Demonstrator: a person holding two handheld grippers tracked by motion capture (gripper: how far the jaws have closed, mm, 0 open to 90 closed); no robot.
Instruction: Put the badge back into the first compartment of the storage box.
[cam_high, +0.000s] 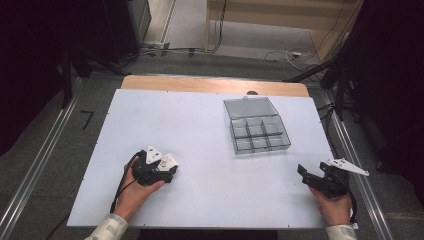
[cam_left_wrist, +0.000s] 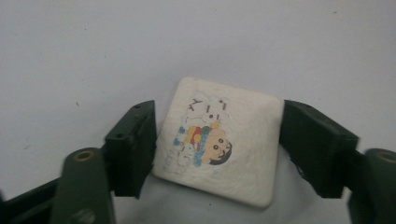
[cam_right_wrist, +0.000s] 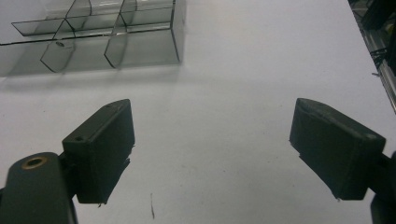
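A white square eraser (cam_left_wrist: 219, 140) with a cartoon print lies flat on the white table sheet (cam_left_wrist: 93, 46). My left gripper (cam_left_wrist: 218, 109) is shut on it, one black jaw against each side edge. From above, the eraser (cam_high: 171, 160) peeks out at the tip of the left gripper (cam_high: 167, 167), near the front left of the table. My right gripper (cam_high: 306, 175) rests at the front right, held in a hand. In its own view the right gripper (cam_right_wrist: 212, 116) stands open over bare sheet, nothing between its jaws.
A clear plastic compartment box (cam_high: 260, 131) with its lid (cam_high: 250, 106) laid open sits at the back right; its near wall (cam_right_wrist: 93, 42) is ahead and left of the right gripper. The table's right edge and a metal rail (cam_high: 350, 150) run close by.
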